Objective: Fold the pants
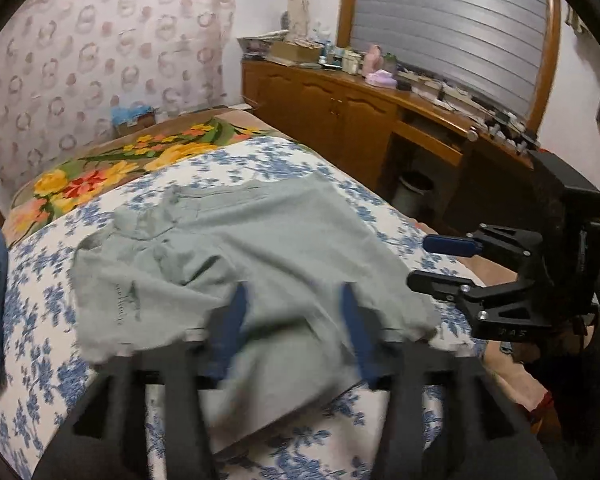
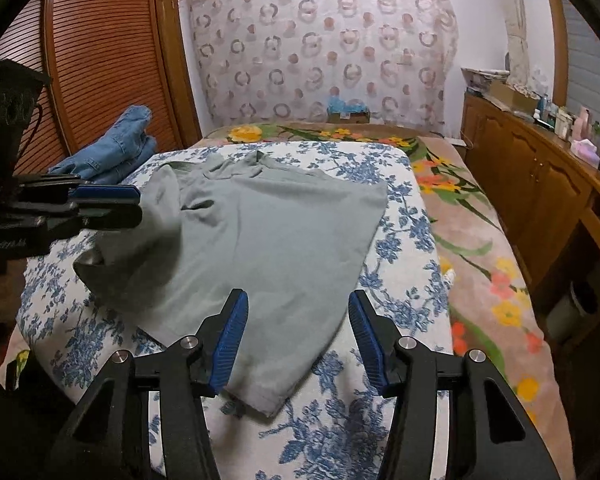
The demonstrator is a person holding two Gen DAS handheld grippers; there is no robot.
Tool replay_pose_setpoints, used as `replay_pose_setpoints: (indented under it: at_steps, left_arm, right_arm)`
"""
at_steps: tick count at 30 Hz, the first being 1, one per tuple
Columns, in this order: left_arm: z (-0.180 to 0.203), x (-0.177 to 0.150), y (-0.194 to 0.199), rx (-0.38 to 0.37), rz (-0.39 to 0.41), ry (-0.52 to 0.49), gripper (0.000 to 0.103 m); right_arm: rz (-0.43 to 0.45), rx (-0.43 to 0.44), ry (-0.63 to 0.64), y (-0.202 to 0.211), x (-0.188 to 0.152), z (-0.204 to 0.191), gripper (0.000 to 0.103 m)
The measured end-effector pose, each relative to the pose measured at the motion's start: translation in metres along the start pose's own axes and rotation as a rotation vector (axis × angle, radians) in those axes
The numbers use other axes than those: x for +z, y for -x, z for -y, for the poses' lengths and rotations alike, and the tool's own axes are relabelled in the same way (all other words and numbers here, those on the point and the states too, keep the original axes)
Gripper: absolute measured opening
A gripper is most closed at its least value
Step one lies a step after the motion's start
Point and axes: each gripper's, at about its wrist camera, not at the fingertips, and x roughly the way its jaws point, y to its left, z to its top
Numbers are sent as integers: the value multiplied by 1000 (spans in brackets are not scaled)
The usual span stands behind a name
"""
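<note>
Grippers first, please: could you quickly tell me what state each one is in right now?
Left gripper: open, holding nothing; the grey-green pants lie below it.
Right gripper: open, holding nothing, over the pants' near end.

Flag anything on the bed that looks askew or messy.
The grey pants lie crooked across the blue-flowered sheet. Their far left end is bunched and wrinkled, and the left edge curls up off the sheet. The jeans beside them are a loose heap.
</note>
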Motion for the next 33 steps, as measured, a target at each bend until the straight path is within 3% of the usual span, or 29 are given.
replay_pose_setpoints:
  at_steps: [5, 9, 16, 24, 29, 33]
  left_arm:
    - [-21, -9, 10, 49, 25, 38, 75]
    - [-36, -25, 12, 92, 21, 63, 75]
    - [-49, -60, 5, 103, -27, 92, 75]
    - [-61, -77, 6, 96, -25, 129, 75]
    - [-63, -81, 3, 97, -33, 136, 75]
    - [-62, -84, 3, 99, -34, 142, 75]
  right_arm:
    - [4, 32, 6, -8, 3, -14, 48]
    - [-18, 96, -12, -19, 1, -25, 43]
    - [-67, 165, 8, -45, -4, -47, 39]
    - [-111, 194, 14, -77, 2, -53, 32]
    - [-114, 230, 0, -85, 7, -52, 8]
    - [-88, 246, 6, -82, 10, -52, 4]
